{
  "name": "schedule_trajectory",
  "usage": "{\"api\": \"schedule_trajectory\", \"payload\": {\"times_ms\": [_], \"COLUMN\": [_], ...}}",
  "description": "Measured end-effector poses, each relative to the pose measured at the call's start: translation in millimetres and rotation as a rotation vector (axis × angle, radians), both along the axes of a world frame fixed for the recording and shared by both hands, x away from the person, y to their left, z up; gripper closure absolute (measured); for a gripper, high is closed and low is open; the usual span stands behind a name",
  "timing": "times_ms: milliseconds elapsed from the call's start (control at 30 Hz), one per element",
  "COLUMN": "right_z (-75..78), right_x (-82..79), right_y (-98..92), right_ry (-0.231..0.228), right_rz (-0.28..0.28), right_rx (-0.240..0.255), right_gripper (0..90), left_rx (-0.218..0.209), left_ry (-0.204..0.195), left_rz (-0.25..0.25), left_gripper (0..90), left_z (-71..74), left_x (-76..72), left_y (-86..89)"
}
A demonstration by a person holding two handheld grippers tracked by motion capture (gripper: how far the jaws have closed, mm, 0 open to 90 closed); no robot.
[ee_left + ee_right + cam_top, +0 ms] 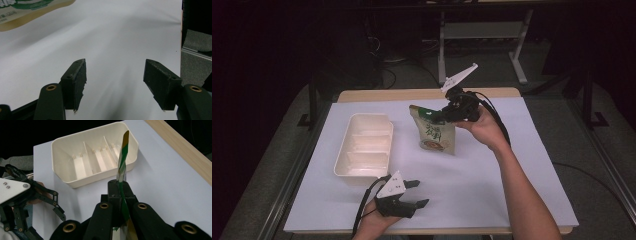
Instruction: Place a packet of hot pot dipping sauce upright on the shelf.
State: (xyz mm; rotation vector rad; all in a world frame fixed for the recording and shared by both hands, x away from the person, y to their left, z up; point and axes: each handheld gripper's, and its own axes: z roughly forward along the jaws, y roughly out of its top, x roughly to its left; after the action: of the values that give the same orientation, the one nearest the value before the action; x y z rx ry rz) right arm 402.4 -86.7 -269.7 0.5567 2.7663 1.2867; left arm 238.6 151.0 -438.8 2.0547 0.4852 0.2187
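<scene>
The green-and-cream printed snack pouch [435,131] hangs upright over the white-covered table [492,180], just right of the cream plastic divided tray [363,150], pinched at its top edge by the right gripper [443,115], whose jaws are clamped flat on the seal. Whether its base touches the table is hard to tell. The left gripper [115,80] rests near the table's front edge, jaws wide and empty. With so thin a bite on slick film, the pouch could slip or swing, then catch the tray's rim or a divider instead of dropping into a compartment.
</scene>
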Motion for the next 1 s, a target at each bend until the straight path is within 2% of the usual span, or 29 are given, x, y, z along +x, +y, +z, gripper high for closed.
{"api": "schedule_trajectory", "payload": {"times_ms": [367, 500, 1000], "right_z": [6.7, 11.0, 20.5], "right_x": [11.8, 15.8, 30.0], "right_y": [20.8, 26.8, 51.5], "right_ry": [0.012, 0.008, 0.004], "right_rz": [0.007, 0.009, 0.024], "right_rx": [0.012, 0.03, 0.027], "right_gripper": [89.0, 89.1, 89.2], "left_rx": [-0.012, -0.002, -0.014], "left_ry": [-0.008, -0.006, -0.003], "left_rz": [-0.003, -0.01, -0.011], "left_gripper": [31.6, 30.9, 29.1], "left_z": [0.3, -1.3, -2.7], "left_x": [-0.9, -1.5, -1.0], "left_y": [2.0, 0.5, 2.4]}}
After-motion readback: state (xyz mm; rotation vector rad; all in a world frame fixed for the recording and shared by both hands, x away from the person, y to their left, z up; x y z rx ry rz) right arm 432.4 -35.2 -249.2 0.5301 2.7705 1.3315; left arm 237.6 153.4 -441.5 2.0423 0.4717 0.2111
